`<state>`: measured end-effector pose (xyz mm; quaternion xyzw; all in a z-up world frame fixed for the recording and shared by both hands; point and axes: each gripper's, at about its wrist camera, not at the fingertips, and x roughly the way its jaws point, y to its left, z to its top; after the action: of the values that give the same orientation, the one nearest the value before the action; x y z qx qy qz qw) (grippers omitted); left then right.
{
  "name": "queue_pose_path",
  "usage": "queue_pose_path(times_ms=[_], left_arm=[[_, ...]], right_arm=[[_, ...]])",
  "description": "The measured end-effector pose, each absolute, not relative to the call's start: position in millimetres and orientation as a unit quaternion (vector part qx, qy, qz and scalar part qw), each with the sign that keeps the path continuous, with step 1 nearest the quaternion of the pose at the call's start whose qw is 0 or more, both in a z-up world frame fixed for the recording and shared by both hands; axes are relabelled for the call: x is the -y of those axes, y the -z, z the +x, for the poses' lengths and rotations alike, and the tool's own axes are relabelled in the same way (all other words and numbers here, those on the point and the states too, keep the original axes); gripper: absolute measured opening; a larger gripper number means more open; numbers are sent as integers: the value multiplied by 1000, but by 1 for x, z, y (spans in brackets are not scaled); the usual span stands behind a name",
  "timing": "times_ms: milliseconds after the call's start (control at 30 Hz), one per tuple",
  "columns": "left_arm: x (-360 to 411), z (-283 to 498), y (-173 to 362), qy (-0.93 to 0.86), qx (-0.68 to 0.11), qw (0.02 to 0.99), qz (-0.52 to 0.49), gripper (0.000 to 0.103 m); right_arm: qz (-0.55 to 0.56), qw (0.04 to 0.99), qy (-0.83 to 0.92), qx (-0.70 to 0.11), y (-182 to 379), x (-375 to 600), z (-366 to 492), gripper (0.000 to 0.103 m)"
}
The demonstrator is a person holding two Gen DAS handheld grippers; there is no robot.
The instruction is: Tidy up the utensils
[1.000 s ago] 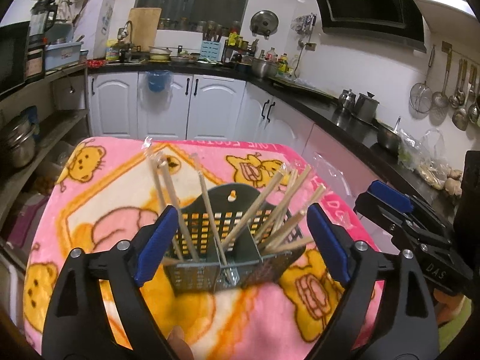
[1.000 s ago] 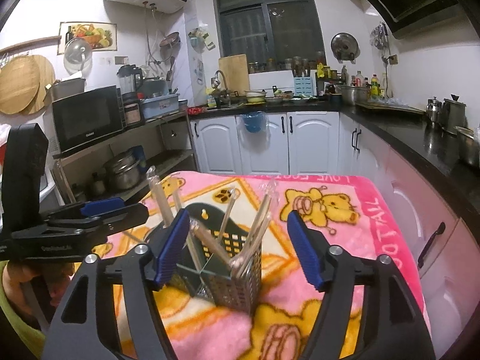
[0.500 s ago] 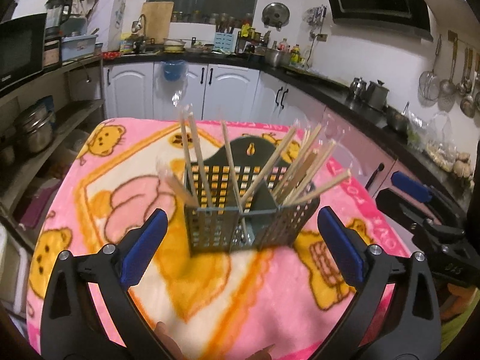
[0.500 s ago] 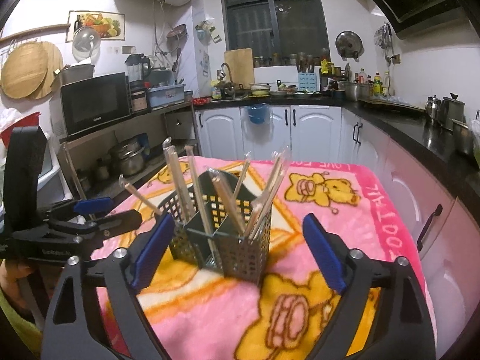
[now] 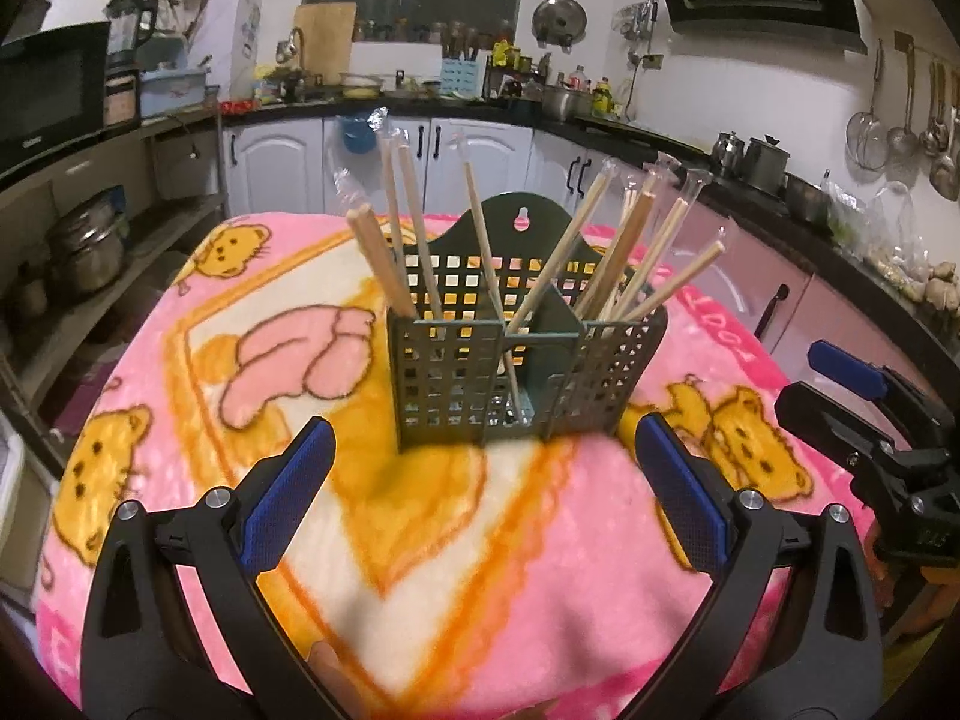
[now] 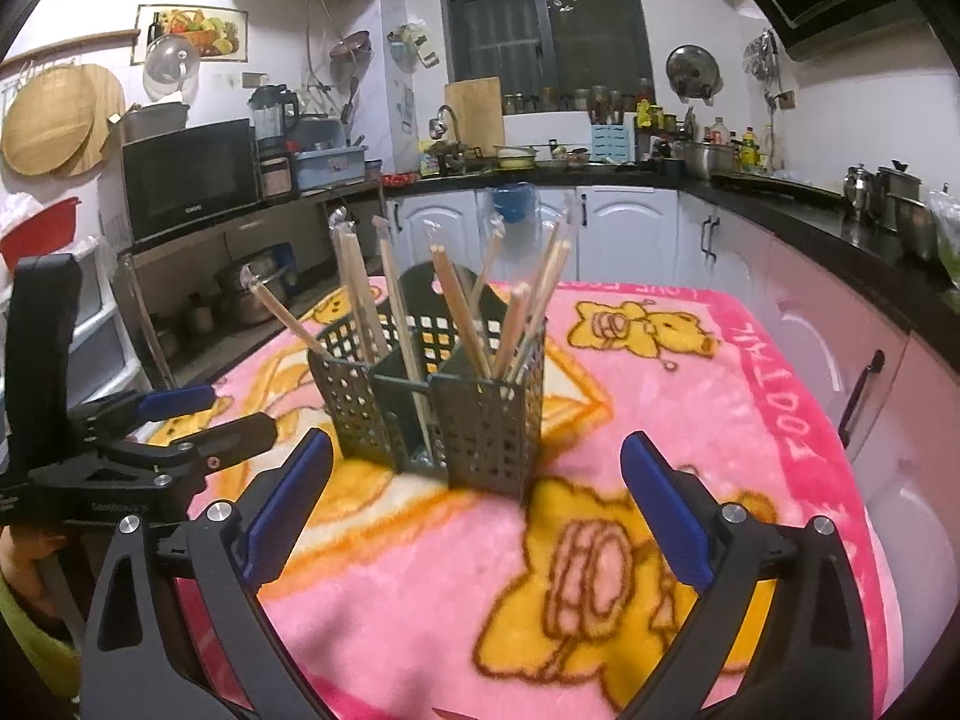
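A dark green perforated utensil caddy (image 5: 522,372) stands upright on a pink bear-print blanket (image 5: 420,540). Several wrapped wooden chopsticks (image 5: 414,240) lean out of its compartments. It also shows in the right wrist view (image 6: 438,408), with chopsticks (image 6: 462,318) fanned out. My left gripper (image 5: 483,492) is open and empty, a short way in front of the caddy. My right gripper (image 6: 477,504) is open and empty, also just short of the caddy. Each gripper shows at the edge of the other's view: the right one (image 5: 864,414), the left one (image 6: 180,420).
The blanket covers a small table with edges at left and front. White kitchen cabinets (image 5: 384,162) and a black countertop (image 5: 750,192) run behind and to the right. A shelf with pots (image 5: 84,252) and a microwave (image 6: 186,174) stand at the left.
Both grippers have drawn back and away from the caddy, which now stands free on the blanket, farther off in both views. Both grippers stay open.
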<state>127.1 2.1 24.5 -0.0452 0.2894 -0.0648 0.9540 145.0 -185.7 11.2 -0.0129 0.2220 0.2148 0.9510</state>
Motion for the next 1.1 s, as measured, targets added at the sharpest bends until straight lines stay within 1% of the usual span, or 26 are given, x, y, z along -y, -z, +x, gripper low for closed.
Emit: queue_pose_path(times_ms=[267,667,1100], left_arm=[[-3,114,-10,65,-265,961,-55,92],[-6,100,-8,51,-216,973,-60,92],[-4,89,-1,34,-183,981,-51,92]], right_arm=[[6,953,-212,-217,7,193,136,95],[5,972,-188,-142,13,199,108,96],[-1,981,-168,-97,21,195,93,96]])
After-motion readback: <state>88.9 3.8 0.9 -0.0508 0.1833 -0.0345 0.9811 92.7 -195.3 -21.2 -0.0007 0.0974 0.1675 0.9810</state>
